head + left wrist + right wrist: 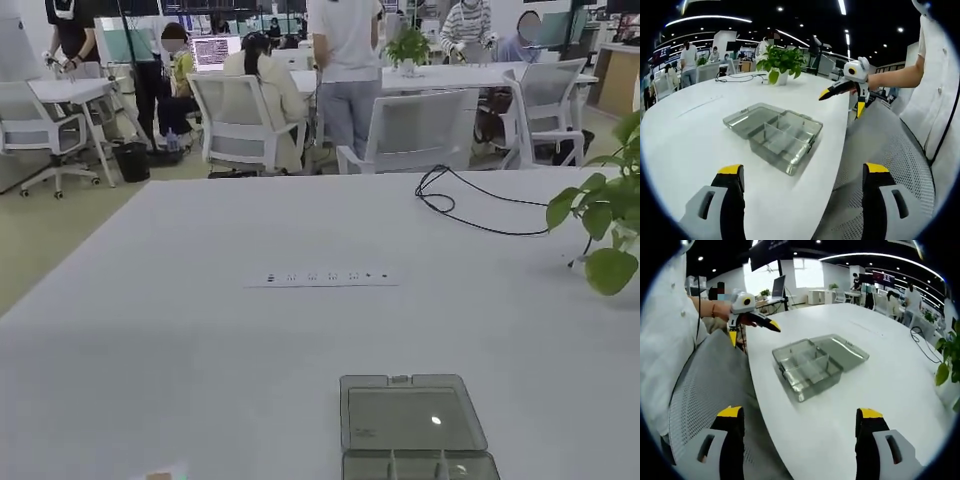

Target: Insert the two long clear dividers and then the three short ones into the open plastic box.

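Observation:
The clear plastic box (pixel 775 135) lies open near the table's front edge, with its lid (pixel 410 418) folded flat behind it. Clear dividers (pixel 807 362) stand inside and split it into several compartments. My left gripper (pixel 803 170) is open and holds nothing, back from the box, half over the table edge. My right gripper (pixel 800 413) is open too, with nothing between its jaws. Each also appears in the other's view, the right gripper (pixel 840 106) and the left gripper (pixel 756 337), both held beyond the table edge over a chair seat.
A grey mesh chair seat (pixel 885 145) is beside the table edge under the grippers. A potted plant (pixel 780 62) and a black cable (pixel 470 205) lie at the far right of the table, with a power strip (pixel 322 277) set in mid-table. People and chairs fill the room behind.

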{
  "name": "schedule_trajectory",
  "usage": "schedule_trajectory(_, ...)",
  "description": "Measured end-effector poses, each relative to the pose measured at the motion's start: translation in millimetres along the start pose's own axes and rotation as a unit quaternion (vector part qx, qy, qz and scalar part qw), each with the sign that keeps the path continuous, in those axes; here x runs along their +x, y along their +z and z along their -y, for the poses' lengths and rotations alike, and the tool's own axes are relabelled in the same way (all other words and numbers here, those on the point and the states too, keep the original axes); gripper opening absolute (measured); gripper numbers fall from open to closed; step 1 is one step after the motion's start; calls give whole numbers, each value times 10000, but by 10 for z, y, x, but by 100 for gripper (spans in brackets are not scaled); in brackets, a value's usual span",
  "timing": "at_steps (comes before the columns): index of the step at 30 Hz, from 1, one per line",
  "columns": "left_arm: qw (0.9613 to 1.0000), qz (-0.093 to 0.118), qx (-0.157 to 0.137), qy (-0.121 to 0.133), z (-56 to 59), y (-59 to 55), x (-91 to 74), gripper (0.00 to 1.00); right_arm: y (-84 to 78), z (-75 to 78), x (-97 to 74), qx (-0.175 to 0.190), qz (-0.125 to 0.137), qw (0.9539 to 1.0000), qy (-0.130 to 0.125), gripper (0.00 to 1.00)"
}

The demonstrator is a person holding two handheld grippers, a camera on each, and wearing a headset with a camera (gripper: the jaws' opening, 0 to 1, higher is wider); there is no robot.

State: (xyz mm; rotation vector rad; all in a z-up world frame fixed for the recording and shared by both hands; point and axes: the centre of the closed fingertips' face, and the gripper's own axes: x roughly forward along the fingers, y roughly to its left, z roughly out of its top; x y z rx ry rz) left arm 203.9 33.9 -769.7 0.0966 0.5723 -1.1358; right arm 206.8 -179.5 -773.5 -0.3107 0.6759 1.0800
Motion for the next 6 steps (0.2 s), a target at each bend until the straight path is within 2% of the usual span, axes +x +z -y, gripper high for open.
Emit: schedule_trajectory(6, 10000, -22, -27, -14, 9, -24, -1, 100, 32, -65, 1, 42, 4, 10000, -23, 93)
